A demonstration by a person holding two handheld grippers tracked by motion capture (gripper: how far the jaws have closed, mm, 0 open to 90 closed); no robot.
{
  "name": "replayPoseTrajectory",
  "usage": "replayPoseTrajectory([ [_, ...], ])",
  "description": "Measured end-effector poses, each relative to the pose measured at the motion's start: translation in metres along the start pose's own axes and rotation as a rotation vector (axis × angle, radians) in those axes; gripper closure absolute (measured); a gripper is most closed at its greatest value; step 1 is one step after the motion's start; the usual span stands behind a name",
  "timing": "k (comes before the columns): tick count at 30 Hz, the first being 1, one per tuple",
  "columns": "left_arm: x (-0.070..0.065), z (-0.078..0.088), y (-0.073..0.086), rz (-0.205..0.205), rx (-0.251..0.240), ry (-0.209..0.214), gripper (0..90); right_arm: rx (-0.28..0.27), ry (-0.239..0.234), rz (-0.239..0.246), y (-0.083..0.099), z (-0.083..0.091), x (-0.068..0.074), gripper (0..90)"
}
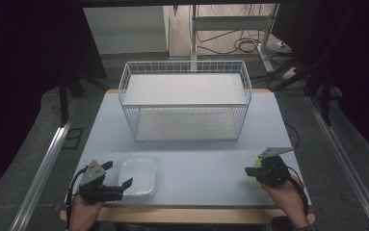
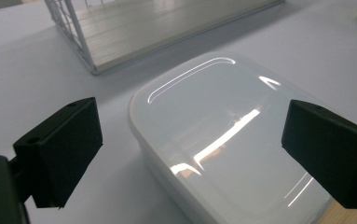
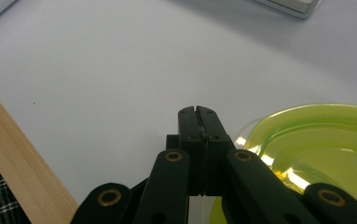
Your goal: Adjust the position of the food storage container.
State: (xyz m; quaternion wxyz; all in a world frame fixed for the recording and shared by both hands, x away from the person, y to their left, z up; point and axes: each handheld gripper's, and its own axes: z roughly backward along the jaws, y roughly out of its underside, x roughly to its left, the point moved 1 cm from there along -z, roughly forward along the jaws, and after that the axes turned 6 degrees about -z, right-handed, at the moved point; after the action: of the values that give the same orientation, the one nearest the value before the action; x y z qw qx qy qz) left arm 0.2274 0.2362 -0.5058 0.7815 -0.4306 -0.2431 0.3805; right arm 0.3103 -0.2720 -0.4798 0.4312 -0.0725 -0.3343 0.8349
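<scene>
I hold my left gripper (image 1: 119,175) spread around the box (image 2: 223,140) at the table's near edge. My right gripper (image 3: 198,112), pressed together, pinches the lid (image 3: 320,144). Next, I'd carry it over, squarely.

place: lab / recording rig
bench (image 1: 187,159): plain white top, wood edge, staged with little on it
surround: dark curtains (image 1: 23,72) both sides
floor: loose cables (image 1: 242,45), metal rails (image 1: 42,168), stand legs (image 1: 193,33) behind bench
</scene>
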Motion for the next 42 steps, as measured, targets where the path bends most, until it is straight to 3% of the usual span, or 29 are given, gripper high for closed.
replayPoseTrajectory([
  [2, 0.001, 0.003, 0.0, -0.008, -0.006, 0.023, 3.6, -0.012, -0.004, 0.002, 0.0, 0.002, 0.003, 89.6],
  [5, 0.003, 0.006, -0.001, -0.002, 0.0, 0.016, 6.0, -0.027, -0.027, 0.022, -0.003, 0.001, 0.012, 89.5],
  [7, 0.007, 0.011, 0.0, 0.018, 0.0, 0.031, 9.0, -0.031, -0.033, 0.028, -0.005, -0.001, 0.015, 89.4],
  [8, 0.012, 0.016, 0.002, 0.052, -0.016, 0.047, 12.2, -0.037, -0.054, 0.041, -0.009, -0.004, 0.022, 88.9],
  [12, 0.018, 0.024, 0.011, 0.064, -0.029, 0.097, 36.3, -0.042, -0.082, 0.064, -0.015, -0.011, 0.035, 88.8],
  [16, 0.019, 0.027, 0.021, 0.077, 0.004, 0.098, 63.6, -0.057, -0.112, 0.087, -0.02, -0.019, 0.045, 87.8],
  [21, 0.021, 0.029, 0.031, 0.111, 0.048, 0.119, 87.1, -0.077, -0.132, 0.112, -0.022, -0.025, 0.055, 84.9],
  [24, 0.023, 0.026, 0.039, 0.12, 0.106, 0.139, 90.0, -0.091, -0.137, 0.124, -0.02, -0.029, 0.059, 80.7],
  [27, 0.021, 0.023, 0.04, 0.114, 0.135, 0.151, 90.0, -0.096, -0.143, 0.118, -0.018, -0.031, 0.059, 77.2],
  [32, 0.01, 0.009, 0.037, 0.062, 0.204, 0.187, 90.0, -0.111, -0.15, 0.105, -0.018, -0.03, 0.059, 72.0],
  [34, 0.008, 0.007, 0.036, 0.054, 0.206, 0.193, 90.0, -0.117, -0.153, 0.104, -0.018, -0.031, 0.06, 70.7],
  [39, -0.003, -0.002, 0.029, 0.041, 0.19, 0.258, 90.0, -0.117, -0.151, 0.104, -0.019, -0.033, 0.063, 68.3],
  [42, -0.016, -0.015, 0.02, 0.004, 0.201, 0.299, 90.0, -0.119, -0.152, 0.103, -0.02, -0.033, 0.064, 67.8],
])
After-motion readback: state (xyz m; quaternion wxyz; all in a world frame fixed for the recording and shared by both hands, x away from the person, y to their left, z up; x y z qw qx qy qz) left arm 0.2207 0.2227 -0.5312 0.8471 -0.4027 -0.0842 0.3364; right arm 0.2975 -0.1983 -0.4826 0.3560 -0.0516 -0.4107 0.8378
